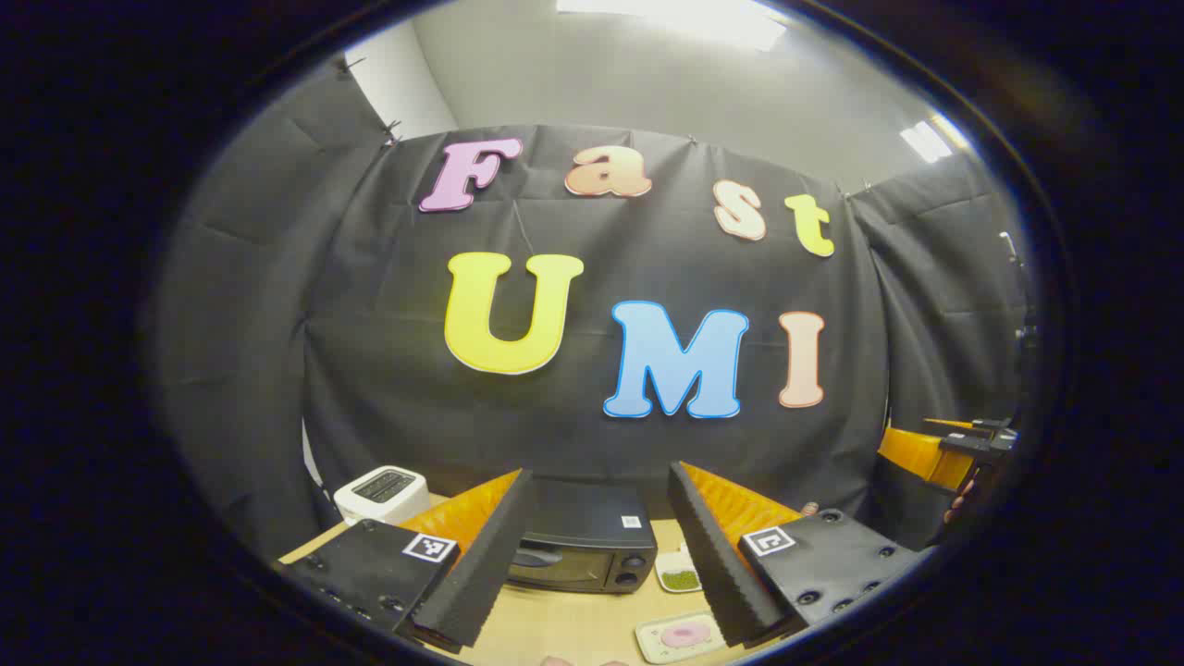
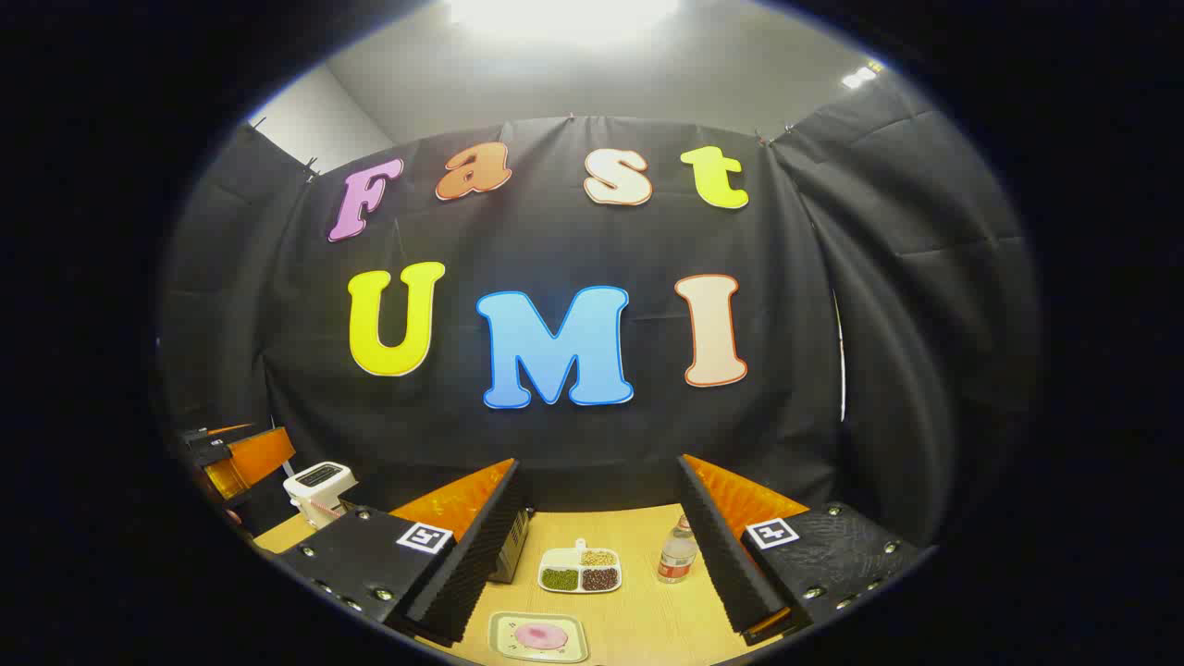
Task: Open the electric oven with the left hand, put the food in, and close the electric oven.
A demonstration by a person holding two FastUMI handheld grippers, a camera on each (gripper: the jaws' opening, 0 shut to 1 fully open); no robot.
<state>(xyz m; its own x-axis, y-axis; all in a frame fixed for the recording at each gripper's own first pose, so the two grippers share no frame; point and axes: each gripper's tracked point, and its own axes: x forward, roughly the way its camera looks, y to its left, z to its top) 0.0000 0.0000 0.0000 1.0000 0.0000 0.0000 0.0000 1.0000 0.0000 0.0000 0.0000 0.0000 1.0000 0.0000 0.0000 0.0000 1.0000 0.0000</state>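
on the tabletop [image 1: 555, 629], electric oven [image 1: 578, 541] door-shut, straight ahead between left hand-held gripper [image 1: 592, 555] fingers, spread apart, empty. food tray [image 1: 678, 636] just in front. could clip it reaching for the handle.

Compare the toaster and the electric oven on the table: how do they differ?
Colour: the toaster is white; the electric oven is black.
Size and shape: the toaster is a small rounded block; the oven is a wider, flat-topped box.
Openings: the toaster has dark slots on top; the oven has a front door, closed now, with knobs at its right.
Position: in the left gripper view the toaster stands left of the oven.
Shared: both stand on the wooden table near the back wall.
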